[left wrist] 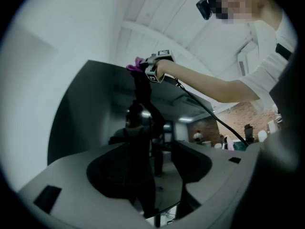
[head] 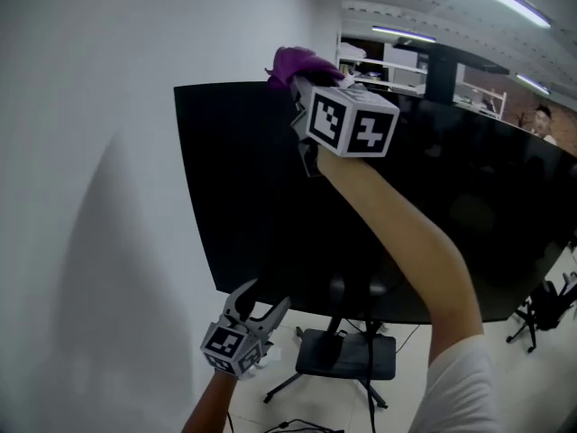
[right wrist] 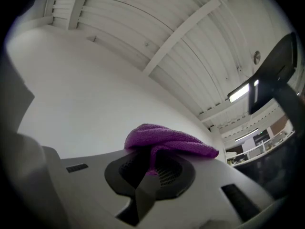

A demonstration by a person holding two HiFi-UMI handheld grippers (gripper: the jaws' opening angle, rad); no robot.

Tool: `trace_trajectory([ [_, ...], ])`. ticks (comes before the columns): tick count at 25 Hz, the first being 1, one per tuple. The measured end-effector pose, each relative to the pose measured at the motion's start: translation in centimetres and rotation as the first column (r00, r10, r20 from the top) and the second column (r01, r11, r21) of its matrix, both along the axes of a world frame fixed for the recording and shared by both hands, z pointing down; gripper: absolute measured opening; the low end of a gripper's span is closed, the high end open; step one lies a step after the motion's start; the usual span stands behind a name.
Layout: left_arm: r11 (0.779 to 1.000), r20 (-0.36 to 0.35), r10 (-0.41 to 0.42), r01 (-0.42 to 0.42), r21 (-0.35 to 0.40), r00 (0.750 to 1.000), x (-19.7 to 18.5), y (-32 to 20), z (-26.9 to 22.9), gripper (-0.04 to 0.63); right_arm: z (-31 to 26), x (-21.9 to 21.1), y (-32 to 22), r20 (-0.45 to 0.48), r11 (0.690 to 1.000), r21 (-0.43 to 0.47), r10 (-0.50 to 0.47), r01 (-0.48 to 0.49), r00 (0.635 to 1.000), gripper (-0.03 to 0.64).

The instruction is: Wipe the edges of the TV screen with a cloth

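Observation:
A big black TV screen (head: 270, 206) stands on a floor stand in front of a white wall. My right gripper (head: 293, 81) is raised to the screen's top edge, near its top left part, and is shut on a purple cloth (head: 296, 61) that lies over that edge. In the right gripper view the purple cloth (right wrist: 167, 142) bulges out between the closed jaws. My left gripper (head: 261, 307) hangs low near the screen's bottom left corner, open and holding nothing. The left gripper view looks up at the dark screen (left wrist: 95, 109) and the cloth (left wrist: 136, 65) at its top.
The TV's stand base (head: 347, 354) with spread legs rests on the floor under the screen. A white wall (head: 90, 197) fills the left side. At the far right a dark tripod-like object (head: 541, 307) stands on the floor. An office area with ceiling lights lies behind.

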State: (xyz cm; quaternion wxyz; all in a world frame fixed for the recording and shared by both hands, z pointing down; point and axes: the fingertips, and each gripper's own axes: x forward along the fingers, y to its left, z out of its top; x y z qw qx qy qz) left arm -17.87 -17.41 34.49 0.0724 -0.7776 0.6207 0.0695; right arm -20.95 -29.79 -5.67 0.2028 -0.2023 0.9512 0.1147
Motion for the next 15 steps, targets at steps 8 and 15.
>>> trace_trajectory([
  [8,0.930,0.017,0.367,-0.367,-0.023,0.930,16.3,-7.5,0.2,0.264,-0.2,24.0,-7.3,0.048,0.937,0.004,0.347,-0.348,0.936,0.046],
  [15,0.877,0.033,0.480,-0.478,-0.044,0.877,24.7,-10.1,1.9,0.264,0.1,44.5,-11.6,0.134,0.805,-0.069,0.593,-0.589,0.794,0.046],
])
